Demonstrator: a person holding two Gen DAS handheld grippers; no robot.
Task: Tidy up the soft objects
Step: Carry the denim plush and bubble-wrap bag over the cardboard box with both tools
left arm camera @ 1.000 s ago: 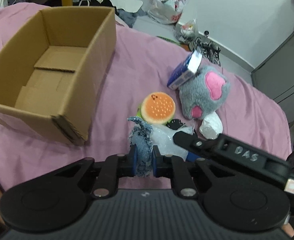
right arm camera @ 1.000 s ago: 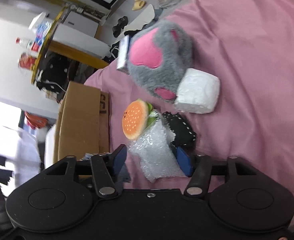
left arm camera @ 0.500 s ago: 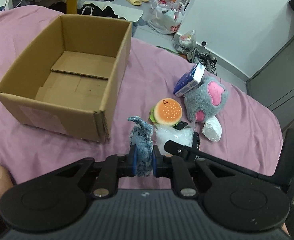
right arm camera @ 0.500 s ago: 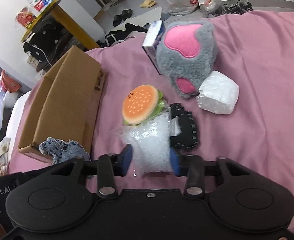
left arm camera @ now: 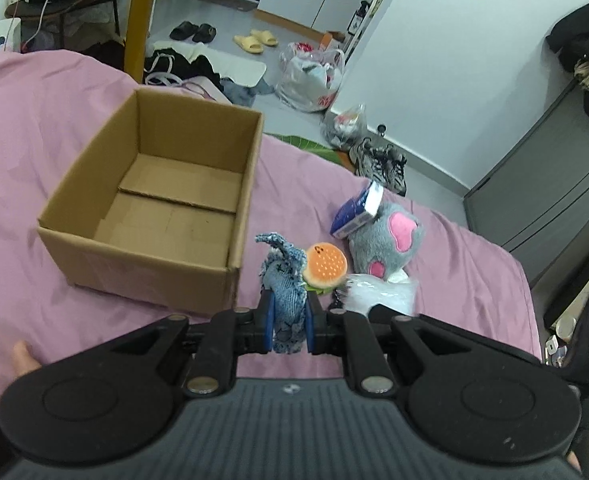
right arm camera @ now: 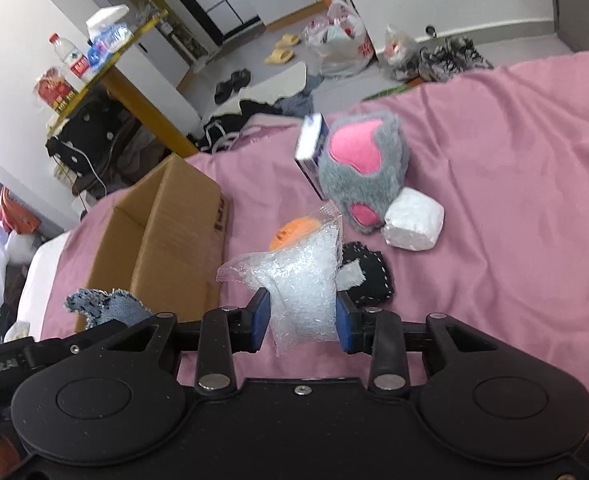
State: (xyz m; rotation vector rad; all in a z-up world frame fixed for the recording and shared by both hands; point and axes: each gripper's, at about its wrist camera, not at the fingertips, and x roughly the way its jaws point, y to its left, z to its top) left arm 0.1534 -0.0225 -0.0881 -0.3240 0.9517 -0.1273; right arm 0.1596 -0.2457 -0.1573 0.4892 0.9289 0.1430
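My left gripper [left arm camera: 288, 322] is shut on a frayed denim scrap [left arm camera: 284, 276], held above the pink bedspread beside the near right corner of the open cardboard box [left arm camera: 154, 208]. My right gripper [right arm camera: 300, 322] is shut on a clear bubble-wrap bag [right arm camera: 294, 276], lifted off the bed. On the bed lie a burger plush [left arm camera: 326, 266], a grey and pink plush paw [right arm camera: 364, 172], a white wrapped bundle [right arm camera: 412, 224] and a small black stitched pouch [right arm camera: 368, 276]. The denim scrap [right arm camera: 104, 306] also shows at the lower left of the right wrist view.
A blue and white carton [right arm camera: 312, 148] leans on the plush paw. The pink bedspread [right arm camera: 494, 140] spreads to the right. Beyond the bed edge the floor holds shoes [left arm camera: 380, 162], slippers, plastic bags [left arm camera: 310, 76] and a yellow table leg [left arm camera: 138, 16]. A grey cabinet [left arm camera: 554, 184] stands right.
Both grippers have risen. The right jaws closed on the bubble-wrap bag and lifted it off the bed. The denim scrap stayed in the left gripper, and the box now looks farther away.
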